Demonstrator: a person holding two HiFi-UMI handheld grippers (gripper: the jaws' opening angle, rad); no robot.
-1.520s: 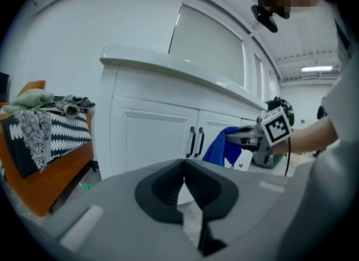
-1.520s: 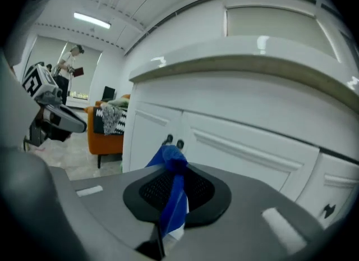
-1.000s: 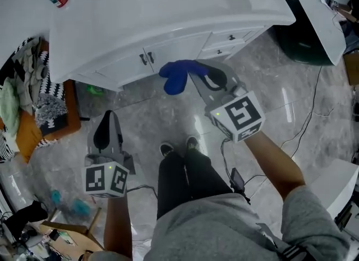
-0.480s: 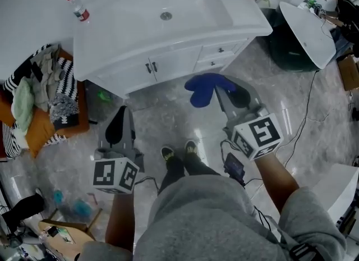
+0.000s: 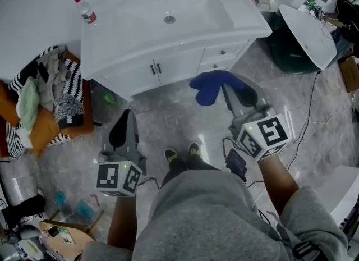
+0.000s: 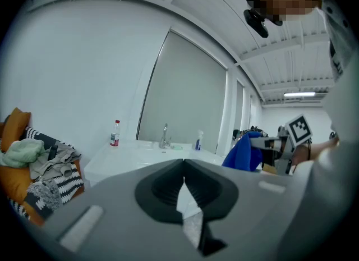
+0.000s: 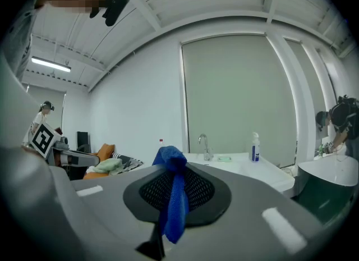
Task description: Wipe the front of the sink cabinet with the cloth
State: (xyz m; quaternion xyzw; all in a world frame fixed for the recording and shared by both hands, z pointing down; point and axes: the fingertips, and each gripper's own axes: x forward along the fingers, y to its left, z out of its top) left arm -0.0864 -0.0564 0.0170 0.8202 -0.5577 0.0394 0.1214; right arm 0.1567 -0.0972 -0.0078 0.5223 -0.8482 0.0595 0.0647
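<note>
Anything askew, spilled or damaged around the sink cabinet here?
Nothing looks spilled or damaged on the sink cabinet. The only oddity is clutter: a heap of clothes on the orange seat to its left, and small teal items loose on the floor. The cloth hangs from the right tongs.

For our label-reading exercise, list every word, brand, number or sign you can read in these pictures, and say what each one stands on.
No text can be read anywhere in these views.
Water bottle on the sink counter: red label, print too small to read.
Spray bottle on the same counter: label blurred.
Left marker cube and right marker cube: black-and-white square patterns only, no words.
</note>
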